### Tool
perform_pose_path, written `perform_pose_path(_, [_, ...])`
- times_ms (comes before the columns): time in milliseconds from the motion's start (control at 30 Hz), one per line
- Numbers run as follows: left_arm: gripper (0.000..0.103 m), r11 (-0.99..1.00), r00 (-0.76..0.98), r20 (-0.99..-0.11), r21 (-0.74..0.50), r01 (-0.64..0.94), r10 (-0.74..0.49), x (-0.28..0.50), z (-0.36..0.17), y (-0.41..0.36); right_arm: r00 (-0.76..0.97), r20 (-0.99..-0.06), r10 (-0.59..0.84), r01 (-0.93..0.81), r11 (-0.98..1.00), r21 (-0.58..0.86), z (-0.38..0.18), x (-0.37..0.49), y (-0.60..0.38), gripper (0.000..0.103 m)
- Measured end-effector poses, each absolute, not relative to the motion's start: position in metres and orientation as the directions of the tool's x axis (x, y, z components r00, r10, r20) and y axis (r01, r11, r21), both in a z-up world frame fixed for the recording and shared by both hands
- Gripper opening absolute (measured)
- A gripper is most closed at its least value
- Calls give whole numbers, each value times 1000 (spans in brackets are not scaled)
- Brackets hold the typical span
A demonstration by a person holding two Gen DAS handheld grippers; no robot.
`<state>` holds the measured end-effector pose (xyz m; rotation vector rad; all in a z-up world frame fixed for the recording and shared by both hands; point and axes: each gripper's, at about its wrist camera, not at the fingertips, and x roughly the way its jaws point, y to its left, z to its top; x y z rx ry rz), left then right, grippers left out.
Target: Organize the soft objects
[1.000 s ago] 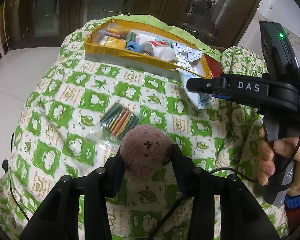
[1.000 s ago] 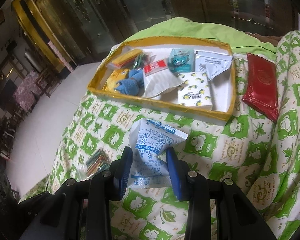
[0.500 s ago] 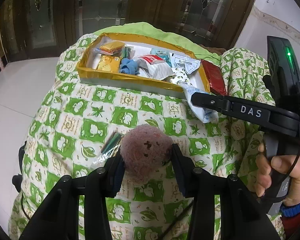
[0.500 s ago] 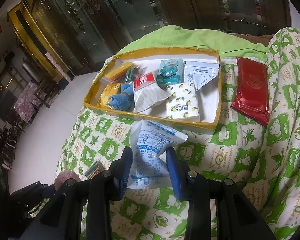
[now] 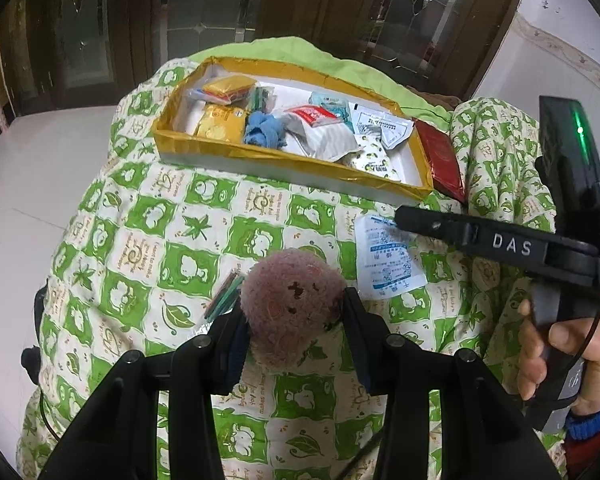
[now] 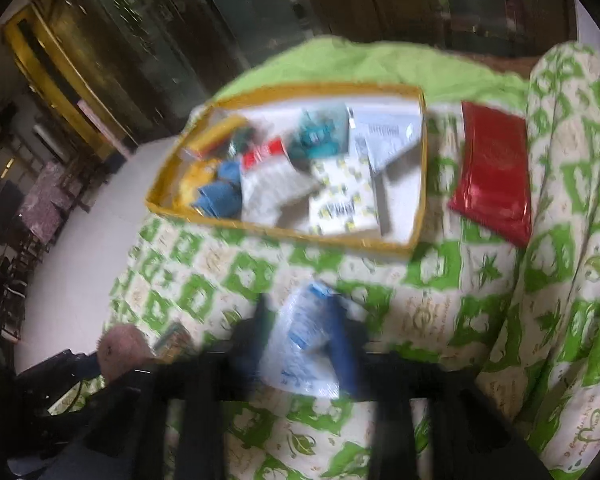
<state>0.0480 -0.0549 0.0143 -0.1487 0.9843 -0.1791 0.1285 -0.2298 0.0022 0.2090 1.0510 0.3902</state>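
Note:
My left gripper (image 5: 293, 320) is shut on a fuzzy pink plush ball (image 5: 287, 292), held above the green-and-white quilt (image 5: 159, 220) in the left wrist view. A gold-rimmed box (image 5: 283, 160) with several soft packets lies farther ahead. My right gripper (image 6: 300, 320) shows blurred, its jaws opening either side of a white-and-blue packet (image 6: 300, 344). From the left wrist view that packet (image 5: 388, 256) lies flat on the quilt, under one of the right gripper's fingers (image 5: 428, 222), short of the box.
A red pouch (image 5: 440, 160) lies on the quilt right of the box. A clear bag of coloured sticks (image 5: 223, 300) sits just left of the plush. A hand (image 5: 560, 344) holds the right gripper's handle. White floor (image 5: 39, 180) drops away on the left.
The right gripper's jaws have widened and the packet now rests on the quilt. The left gripper has carried the plush forward towards the box, hiding most of the stick bag.

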Motion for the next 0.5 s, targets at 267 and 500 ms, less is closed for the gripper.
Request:
perform_pose_path(267, [43,974,527,-820,-216,75,-222,49,5,-57,342,-875,343,-234,933,275,-31,133,-204,53])
perform_pose_path(500, [43,974,532,-818,-216,67,-218,48,8,-53,336,-878,340,-236,933,272,-37,138,-203,30])
